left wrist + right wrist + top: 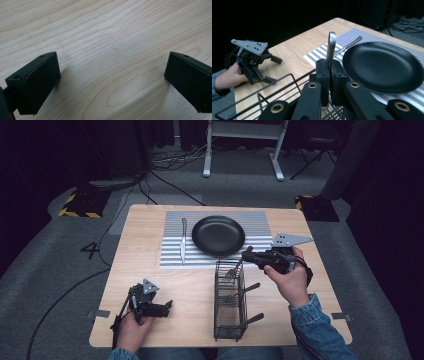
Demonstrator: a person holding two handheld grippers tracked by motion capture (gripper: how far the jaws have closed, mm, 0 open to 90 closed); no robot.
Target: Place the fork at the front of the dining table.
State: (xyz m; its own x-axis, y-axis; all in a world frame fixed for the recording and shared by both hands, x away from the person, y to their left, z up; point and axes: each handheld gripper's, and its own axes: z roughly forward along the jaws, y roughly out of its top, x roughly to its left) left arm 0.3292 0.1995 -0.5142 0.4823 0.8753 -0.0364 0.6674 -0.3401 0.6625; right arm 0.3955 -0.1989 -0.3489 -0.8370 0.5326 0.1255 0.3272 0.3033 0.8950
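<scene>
My right gripper (248,254) is shut on the handle of a metal fork (231,272), held over the far end of a black wire basket (217,320). The fork's tines hang down at the basket's top. In the right gripper view the handle (331,46) stands up between the closed jaws (329,66). Two more utensils lie in the basket, their handles (251,287) sticking out to the right. My left gripper (169,306) rests low on the wooden table (145,270) near its front left, open, with bare wood between its jaws (112,80).
A black plate (218,235) sits on a striped placemat (172,257) at the table's far middle, with a knife (183,240) to its left. Beyond the table, cables and a stand's legs (206,170) are on the floor.
</scene>
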